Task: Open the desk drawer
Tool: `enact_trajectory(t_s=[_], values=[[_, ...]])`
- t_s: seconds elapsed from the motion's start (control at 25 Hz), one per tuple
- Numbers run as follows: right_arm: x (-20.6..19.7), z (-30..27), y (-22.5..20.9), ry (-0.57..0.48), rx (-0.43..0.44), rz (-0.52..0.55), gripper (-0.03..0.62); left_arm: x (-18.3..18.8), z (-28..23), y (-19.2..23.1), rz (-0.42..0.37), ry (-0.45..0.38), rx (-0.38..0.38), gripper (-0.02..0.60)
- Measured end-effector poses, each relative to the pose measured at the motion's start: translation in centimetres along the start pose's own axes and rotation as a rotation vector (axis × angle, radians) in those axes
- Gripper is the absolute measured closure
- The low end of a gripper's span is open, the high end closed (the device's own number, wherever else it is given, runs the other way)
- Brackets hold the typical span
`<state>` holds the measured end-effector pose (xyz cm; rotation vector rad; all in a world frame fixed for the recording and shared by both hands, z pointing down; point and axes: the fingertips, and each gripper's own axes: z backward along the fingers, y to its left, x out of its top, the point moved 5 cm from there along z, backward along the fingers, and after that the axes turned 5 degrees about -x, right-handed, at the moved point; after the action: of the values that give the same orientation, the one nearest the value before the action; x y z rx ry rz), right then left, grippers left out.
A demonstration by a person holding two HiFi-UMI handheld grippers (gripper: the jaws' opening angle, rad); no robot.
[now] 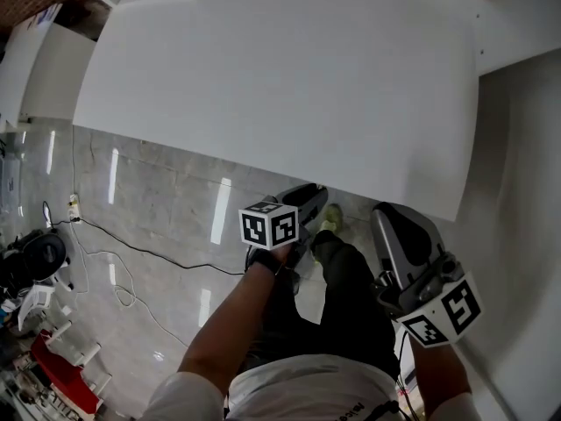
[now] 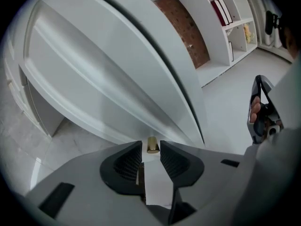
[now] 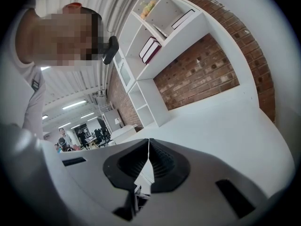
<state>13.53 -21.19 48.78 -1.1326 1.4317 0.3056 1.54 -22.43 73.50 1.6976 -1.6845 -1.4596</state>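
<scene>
The white desk top [image 1: 280, 77] fills the head view. In the left gripper view the drawer front [image 2: 94, 69] runs under it as a long white panel with a small brass knob [image 2: 152, 145]. My left gripper [image 2: 151, 147] is open; the knob sits right at the gap between its fingertips, and the pads are not pressing on it. In the head view the left gripper [image 1: 314, 191] reaches in at the desk's near edge. My right gripper [image 3: 149, 141] is shut with nothing in it and hangs over the desk top, to the right [image 1: 386, 210].
White shelves [image 3: 160, 27] with books stand against a brick wall [image 3: 197, 74] behind the desk. Left of the person's legs [image 1: 346, 296] is grey tiled floor with black cables [image 1: 131, 248] and clutter [image 1: 35, 261] at the far left.
</scene>
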Motion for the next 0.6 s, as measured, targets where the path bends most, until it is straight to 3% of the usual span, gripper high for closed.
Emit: enact_trajectory(t_s=[0.24,0.4,0.6], values=[[-1.2,-0.5,-0.2,0.004,-0.020,0.007,0.576,-0.6,-1.3,0.1,-0.004,0.031,-0.057,0.454],[-0.9,-0.8,0.2,-0.006,-0.027,0.006,0.576,-0.2,-1.2,-0.1,-0.012,0.022,-0.100,0.488],[-1.1,-0.2,0.7,0.001,-0.041,0.010,0.576,-0.5,-0.9,0.0,-0.013,0.024,-0.095,0.494]])
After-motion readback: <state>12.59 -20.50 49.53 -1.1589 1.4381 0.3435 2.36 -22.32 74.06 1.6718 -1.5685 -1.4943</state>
